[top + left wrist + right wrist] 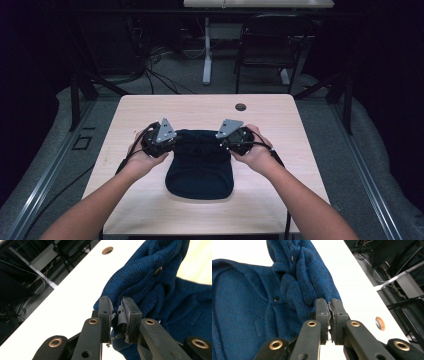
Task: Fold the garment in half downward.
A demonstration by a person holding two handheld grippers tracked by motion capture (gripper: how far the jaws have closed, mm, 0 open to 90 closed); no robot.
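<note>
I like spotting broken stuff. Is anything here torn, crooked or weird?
Yes. The grey pad lining on the left claw is ragged and peeling away between its jaws, beside the pinched blue knitted garment. The garment itself is bunched into folds at its far end, where the right claw grips it too. Nothing is spilled.

From the high view the jaws of the left hand-held gripper (pixel 159 141) and the right hand-held gripper (pixel 235 140) are hidden under their grey plates and the bunched far edge of the dark blue garment (pixel 200 167). Both forearms are cut off at the near edge. In the gripper views the garment runs off the frame, its full shape untellable. The room beyond the worktop (pixel 150 112) is too dark to read.
</note>
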